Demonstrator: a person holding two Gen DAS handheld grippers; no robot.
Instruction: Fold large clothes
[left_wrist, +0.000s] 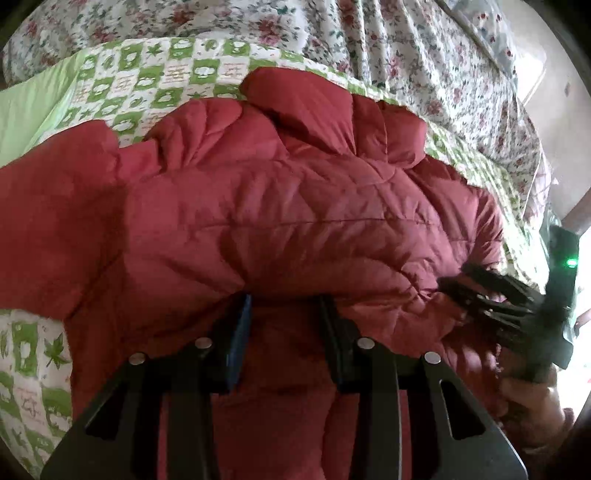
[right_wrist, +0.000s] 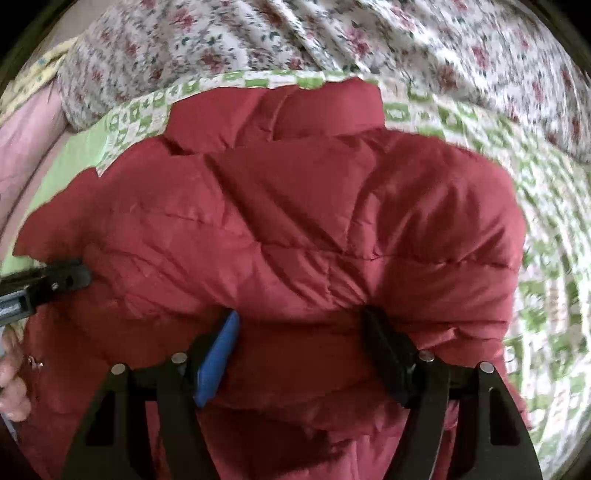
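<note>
Red quilted nylon fills both views: the puffer jacket (left_wrist: 280, 206) lies spread on the green-and-white patterned quilt (left_wrist: 155, 85), its collar (right_wrist: 280, 110) at the far end toward the floral bedsheet (left_wrist: 406, 55) bunched beyond the quilt. You have both tools at the jacket's near edge. Your left gripper (left_wrist: 284, 306) has its jaws moderately apart with a thick roll of the jacket's padded edge sitting between them; the fabric bulges over the fingertips, so whether they are actually pinching it cannot be told. Your right gripper (right_wrist: 299, 321) stands wider open, also straddling the puffy near edge, and its tips are likewise buried under the bulge, so a firm hold is not shown there either.

Judging by this, you are setting up to take the near edge and carry it toward the collar. To do it well, push each pair of fingers far enough in to catch both layers of the padding, not just the slippery outer shell, then close fully before lifting. Keep the two grippers level with each other and evenly spaced across the jacket so the fold line runs straight. Lift only enough to clear the bulk, since trapped air will make the fabric spring back; lay it down and press toward the collar.
</note>
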